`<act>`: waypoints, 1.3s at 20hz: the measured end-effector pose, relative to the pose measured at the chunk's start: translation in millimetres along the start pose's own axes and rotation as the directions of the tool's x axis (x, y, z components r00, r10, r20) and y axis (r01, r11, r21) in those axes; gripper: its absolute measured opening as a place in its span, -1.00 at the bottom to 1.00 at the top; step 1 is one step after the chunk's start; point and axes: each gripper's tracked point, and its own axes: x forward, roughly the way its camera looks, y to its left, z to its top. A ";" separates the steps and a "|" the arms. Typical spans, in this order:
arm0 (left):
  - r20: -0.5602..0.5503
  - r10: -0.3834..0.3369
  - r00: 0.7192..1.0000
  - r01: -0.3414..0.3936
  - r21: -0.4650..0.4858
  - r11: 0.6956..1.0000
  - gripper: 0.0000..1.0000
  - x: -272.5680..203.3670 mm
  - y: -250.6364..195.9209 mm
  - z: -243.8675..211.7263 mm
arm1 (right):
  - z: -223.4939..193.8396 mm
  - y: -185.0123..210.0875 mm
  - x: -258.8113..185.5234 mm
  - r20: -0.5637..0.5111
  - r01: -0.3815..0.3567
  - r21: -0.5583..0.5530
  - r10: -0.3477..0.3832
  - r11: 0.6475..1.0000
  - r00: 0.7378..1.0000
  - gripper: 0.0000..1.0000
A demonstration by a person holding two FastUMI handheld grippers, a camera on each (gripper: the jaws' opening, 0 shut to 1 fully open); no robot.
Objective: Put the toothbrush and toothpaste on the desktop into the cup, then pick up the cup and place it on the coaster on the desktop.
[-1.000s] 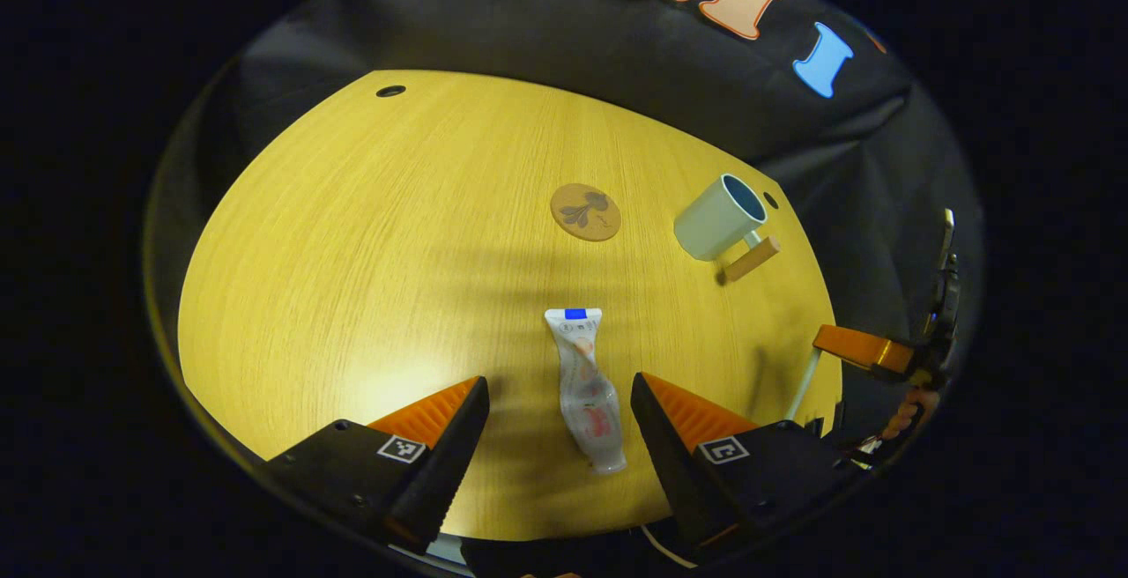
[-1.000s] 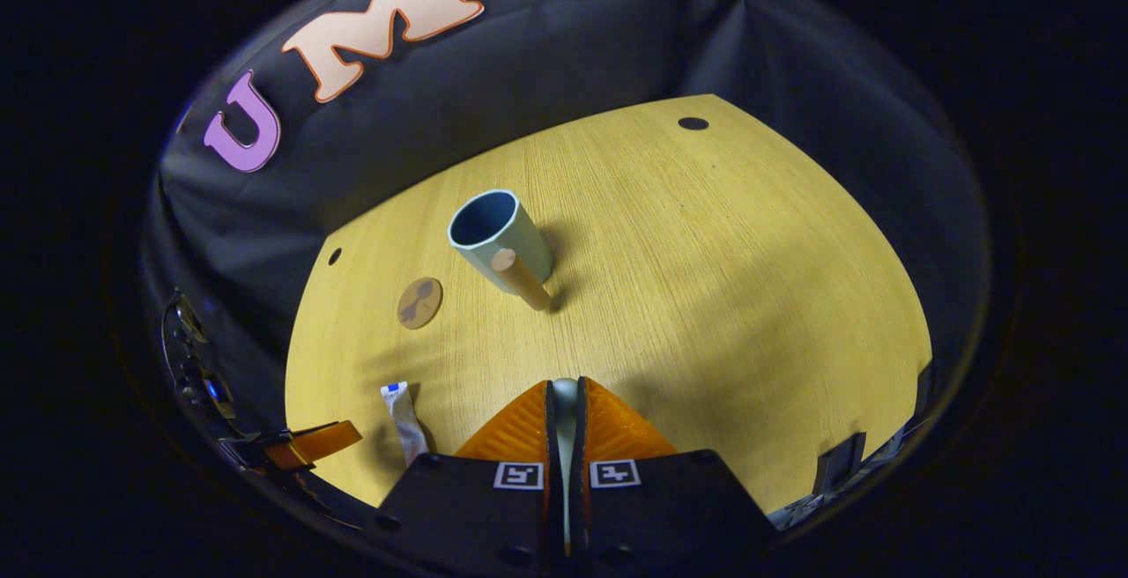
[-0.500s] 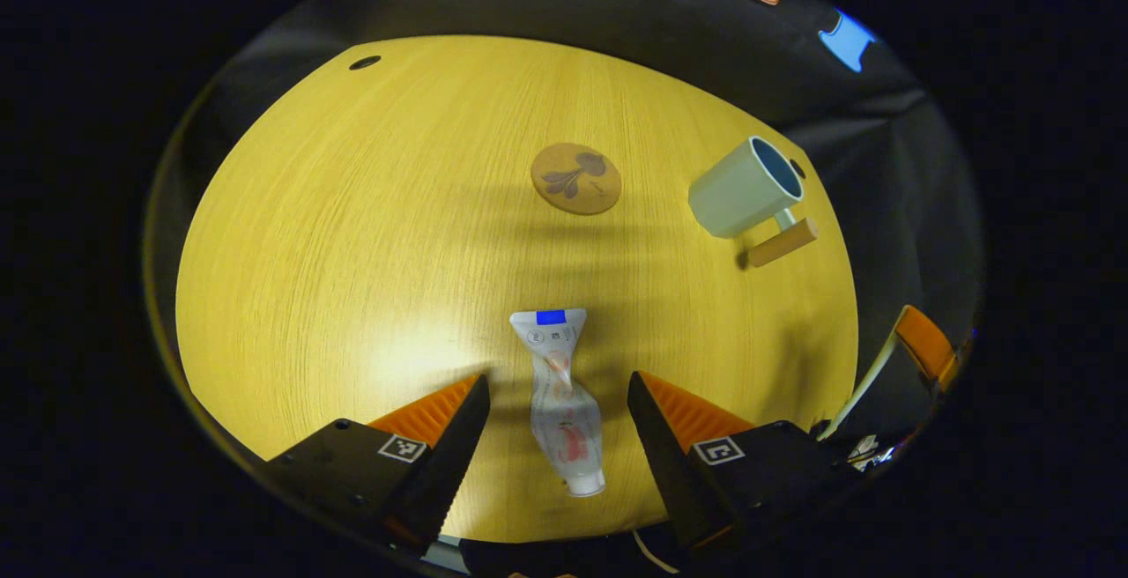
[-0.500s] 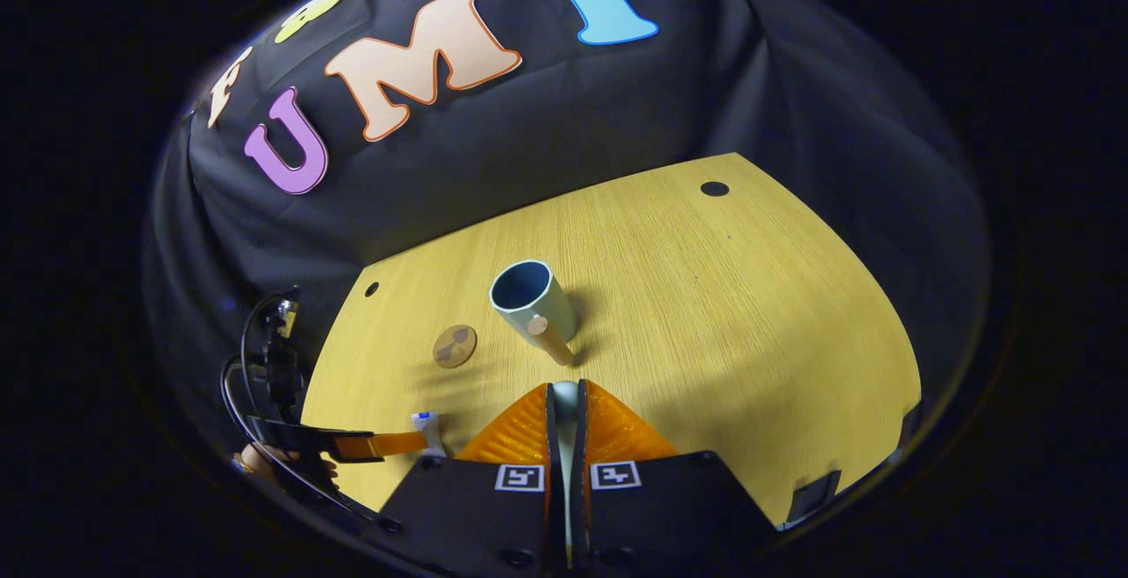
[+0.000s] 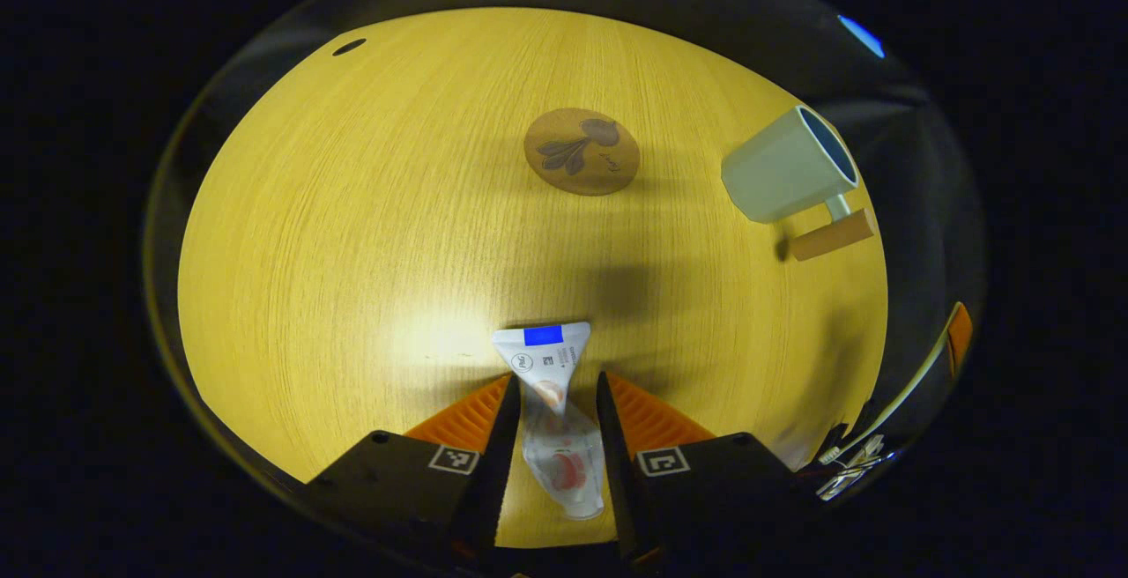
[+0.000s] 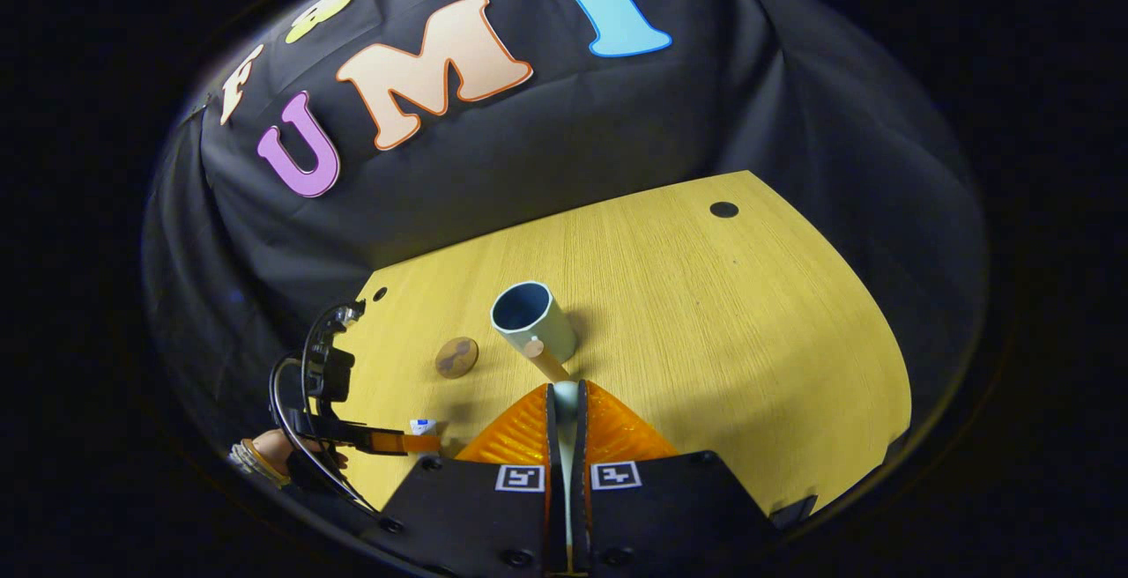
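Observation:
A toothpaste tube [image 5: 553,424] lies on the wooden desktop [image 5: 352,208] between the fingers of my left gripper [image 5: 555,380], which press on both its sides. Its flat crimped end pokes out ahead of the fingertips. My right gripper [image 6: 565,389] is shut on the white toothbrush handle [image 6: 565,411] and hangs above the desk, short of the cup. The pale green cup [image 6: 533,321] with a wooden handle [image 6: 544,359] stands upright. In the left gripper view the cup [image 5: 784,168] is at the far right. The round brown coaster [image 5: 582,151] lies left of it.
The right gripper view shows the coaster [image 6: 456,357] left of the cup, and a hand [image 6: 264,455] holding the left gripper [image 6: 388,441] at the desk's near left edge. Small cable holes [image 6: 723,209] mark the desk's far corners. Black cloth walls surround the desk.
My left gripper's fingers have come down around the toothpaste tube and narrowed from wide open to gripping it. My right gripper has lifted and drawn back from the cup with the toothbrush.

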 end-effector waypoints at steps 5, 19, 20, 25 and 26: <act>0.011 0.029 1.000 -0.029 0.000 1.000 -0.49 0.0 7.2 3.3 | 28.2 10.3 6.8 0.043 -0.070 0.015 0.069 0.997 0.997 -0.90; 0.506 -0.177 0.844 0.255 -0.088 0.963 -0.88 -68.3 -26.3 76.0 | 114.5 47.7 52.4 0.176 -0.242 -0.038 0.245 0.969 0.953 -0.91; 0.528 -0.189 0.828 0.264 -0.070 0.962 -0.87 -76.6 -28.8 80.4 | 122.1 52.4 55.5 0.190 -0.259 -0.042 0.262 0.965 0.946 -0.91; 0.678 -0.244 0.693 0.309 0.027 0.951 -0.88 -123.6 -55.7 110.9 | 161.8 72.0 70.4 0.289 -0.339 -0.029 0.333 0.940 0.898 -0.91; 0.698 -0.252 0.670 0.314 0.042 0.949 -0.88 -131.3 -60.6 116.0 | 170.4 74.9 73.9 0.314 -0.352 -0.027 0.342 0.936 0.886 -0.91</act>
